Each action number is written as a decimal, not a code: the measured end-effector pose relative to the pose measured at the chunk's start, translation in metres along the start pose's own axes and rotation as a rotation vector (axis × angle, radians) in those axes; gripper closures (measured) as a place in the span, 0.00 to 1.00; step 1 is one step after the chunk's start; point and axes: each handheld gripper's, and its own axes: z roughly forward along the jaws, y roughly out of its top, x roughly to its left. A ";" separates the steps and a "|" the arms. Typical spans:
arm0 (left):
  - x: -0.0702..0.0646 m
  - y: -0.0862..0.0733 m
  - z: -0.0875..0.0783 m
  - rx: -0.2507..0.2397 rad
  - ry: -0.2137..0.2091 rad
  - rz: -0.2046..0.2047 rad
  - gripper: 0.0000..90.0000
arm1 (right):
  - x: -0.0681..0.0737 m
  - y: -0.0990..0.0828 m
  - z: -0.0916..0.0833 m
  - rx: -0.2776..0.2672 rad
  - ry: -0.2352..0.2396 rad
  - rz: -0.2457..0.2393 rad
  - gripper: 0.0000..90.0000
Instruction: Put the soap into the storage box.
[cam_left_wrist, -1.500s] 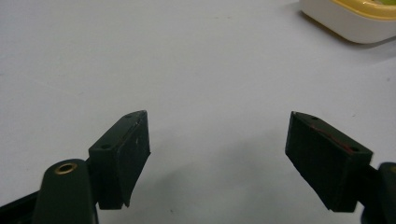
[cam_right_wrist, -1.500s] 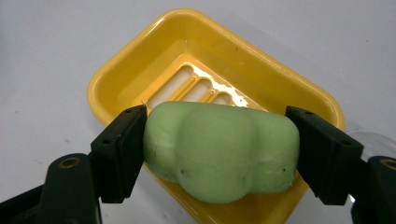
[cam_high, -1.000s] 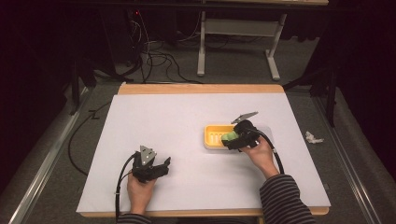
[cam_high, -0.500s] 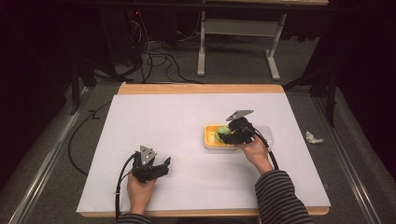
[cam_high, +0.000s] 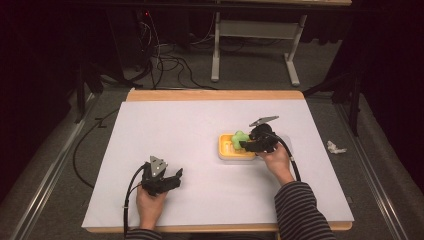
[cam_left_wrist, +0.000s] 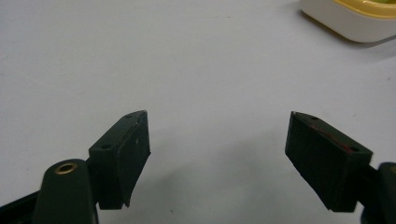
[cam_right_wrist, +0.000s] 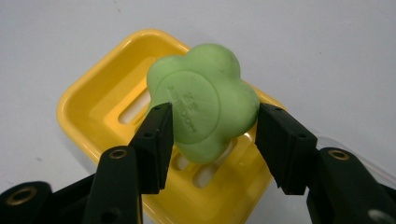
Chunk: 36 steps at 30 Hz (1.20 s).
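A green flower-shaped soap (cam_right_wrist: 201, 112) hangs just above a yellow slotted soap dish (cam_right_wrist: 93, 102), and my right gripper (cam_right_wrist: 215, 114) is shut on its sides. In the high view the soap (cam_high: 239, 137) is over the dish (cam_high: 229, 151) right of the table's middle, with the right gripper (cam_high: 246, 144) reaching in from the right. My left gripper (cam_high: 175, 176) rests low on the white tabletop near the front left, pointing right. Its jaws stand wide apart with nothing between them (cam_left_wrist: 217, 149). The dish's pale edge (cam_left_wrist: 355, 23) shows far off in the left gripper view.
A white sheet (cam_high: 200, 120) covers the wooden table. A crumpled white scrap (cam_high: 335, 147) lies on the floor to the right. Cables (cam_high: 170, 62) and a table frame (cam_high: 255, 30) stand on the floor behind the far edge.
My right gripper has carried the green soap a little left and away from me, over the dish. The left gripper has stayed put.
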 end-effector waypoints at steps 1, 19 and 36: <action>0.000 0.000 0.000 -0.001 -0.001 0.000 0.25 | 0.000 0.000 0.000 0.005 0.001 -0.003 0.52; 0.000 0.000 0.000 -0.001 -0.001 -0.001 0.25 | 0.002 0.002 0.001 -0.003 -0.004 0.009 0.52; 0.000 0.000 0.000 0.002 0.002 0.003 0.25 | 0.020 0.006 0.009 -0.034 -0.119 -0.061 0.23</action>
